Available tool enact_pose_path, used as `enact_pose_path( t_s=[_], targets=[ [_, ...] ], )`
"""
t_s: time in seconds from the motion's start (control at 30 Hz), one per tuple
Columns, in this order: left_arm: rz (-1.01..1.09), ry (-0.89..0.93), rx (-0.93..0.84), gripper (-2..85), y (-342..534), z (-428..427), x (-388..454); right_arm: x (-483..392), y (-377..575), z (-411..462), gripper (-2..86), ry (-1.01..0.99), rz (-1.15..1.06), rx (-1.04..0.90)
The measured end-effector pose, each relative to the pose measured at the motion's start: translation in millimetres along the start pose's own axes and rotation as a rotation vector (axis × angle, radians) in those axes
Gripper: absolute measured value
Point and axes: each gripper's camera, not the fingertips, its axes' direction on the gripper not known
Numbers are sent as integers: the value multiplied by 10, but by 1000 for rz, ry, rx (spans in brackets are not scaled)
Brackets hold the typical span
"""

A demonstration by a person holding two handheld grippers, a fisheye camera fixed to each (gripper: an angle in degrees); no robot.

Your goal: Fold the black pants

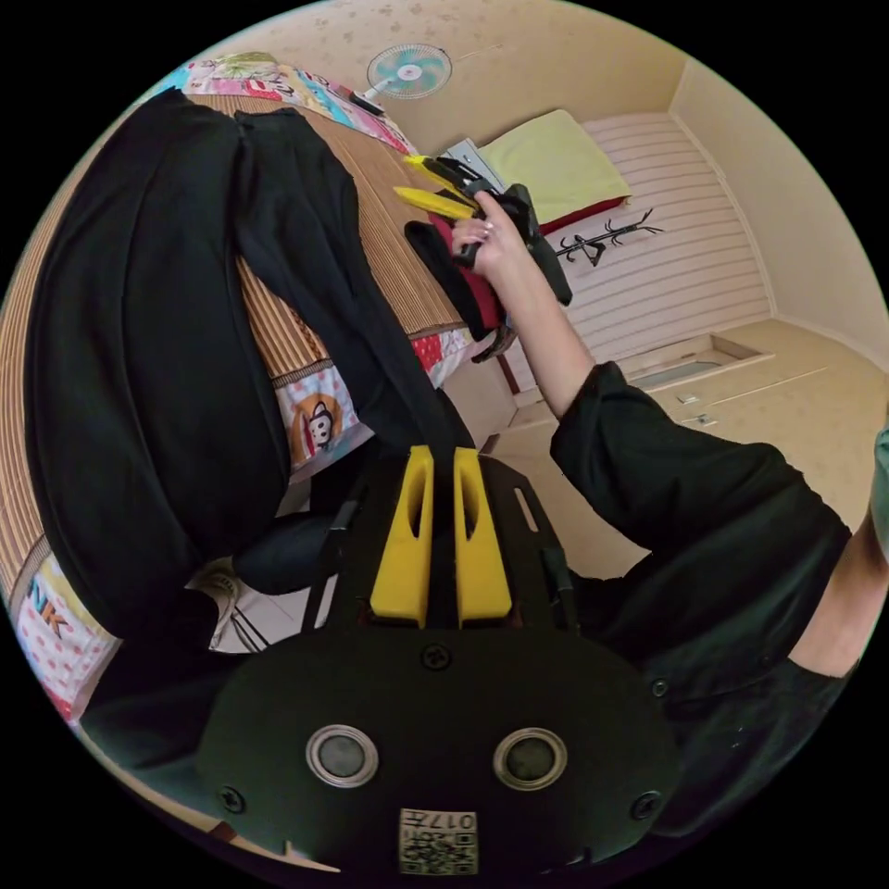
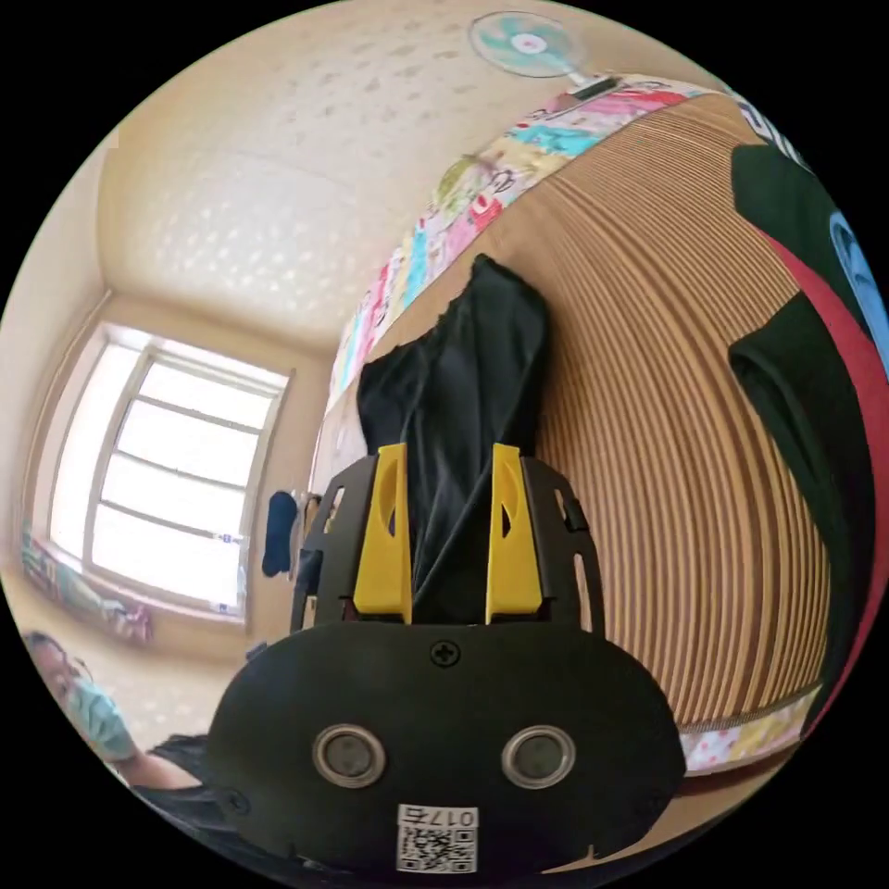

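The black pants [image 1: 157,352] lie spread over a bed's striped mat [image 1: 389,185], one leg trailing off the bed edge down to my left gripper [image 1: 443,454], which is shut on that leg's end. A hand [image 1: 491,241] holds my right gripper [image 1: 412,178] above the mat, jaws apart with no cloth between them. In the right gripper view, my right gripper [image 2: 447,449] is open and the pants [image 2: 463,398] show through the gap, lying on the mat [image 2: 648,417] beyond the jaws.
A red and black garment [image 1: 468,278] lies near the bed edge under the right gripper, and at the right in the right gripper view [image 2: 815,370]. A patterned sheet [image 1: 315,417] hangs below the mat. A fan [image 2: 526,43] stands beyond the bed, and a window [image 2: 167,482] is at the left.
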Motion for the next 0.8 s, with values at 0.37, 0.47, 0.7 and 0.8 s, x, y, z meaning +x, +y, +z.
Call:
enact_pose_path(
  t_s=[0.37, 0.47, 0.7, 0.8],
  targets=[
    [-86, 10, 56, 38, 179, -191, -36, 252, -698, 751, 102, 207, 94, 49],
    [-94, 20, 51, 38, 163, -276, -57, 281, -701, 782, 66, 234, 120, 75],
    [-106, 84, 114, 37, 236, -461, -39, -104, -548, 538, 33, 222, 54, 259],
    [-92, 68, 139, 37, 347, -564, 22, -751, -533, 613, 30, 327, -125, 255]
  ],
)
